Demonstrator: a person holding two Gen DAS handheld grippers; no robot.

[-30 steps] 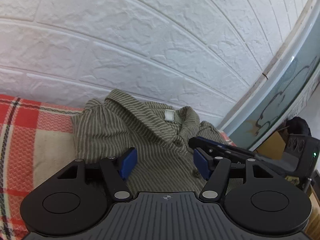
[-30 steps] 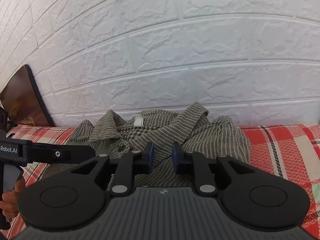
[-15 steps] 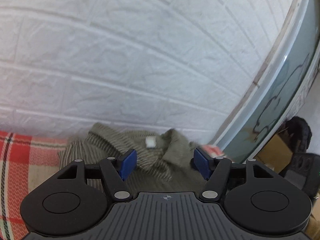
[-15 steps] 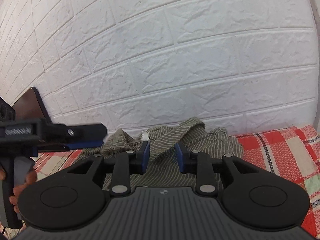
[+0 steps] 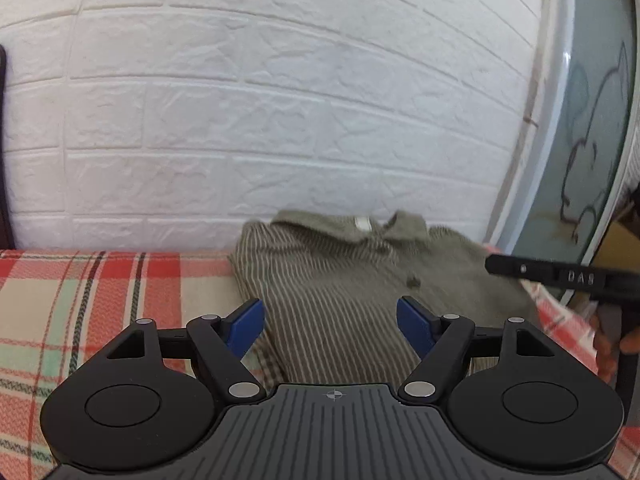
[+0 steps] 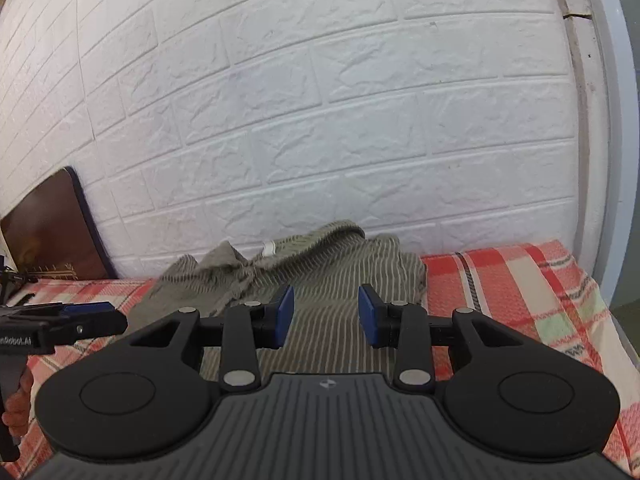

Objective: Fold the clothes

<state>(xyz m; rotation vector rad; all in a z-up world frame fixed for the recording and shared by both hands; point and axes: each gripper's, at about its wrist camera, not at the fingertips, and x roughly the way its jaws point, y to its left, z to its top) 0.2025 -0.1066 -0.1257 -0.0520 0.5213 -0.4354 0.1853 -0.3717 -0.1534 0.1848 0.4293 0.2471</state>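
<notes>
Shirt [image 5: 340,280] lies folded on plaid cover [image 5: 100,292] against far wall [image 5: 280,100]. Left tool [image 5: 331,322] jaws opening, empty. Right tool [image 6: 326,316] partly open, empty.

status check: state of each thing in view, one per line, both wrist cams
striped shirt: folded, lying flat on the plaid cover, collar toward the wall, not gripped
left hand-held gripper: jaws opening, nothing between the pads, above the shirt
right hand-held gripper: open, empty, above the shirt
plaid cover: spread flat under the shirt
</notes>
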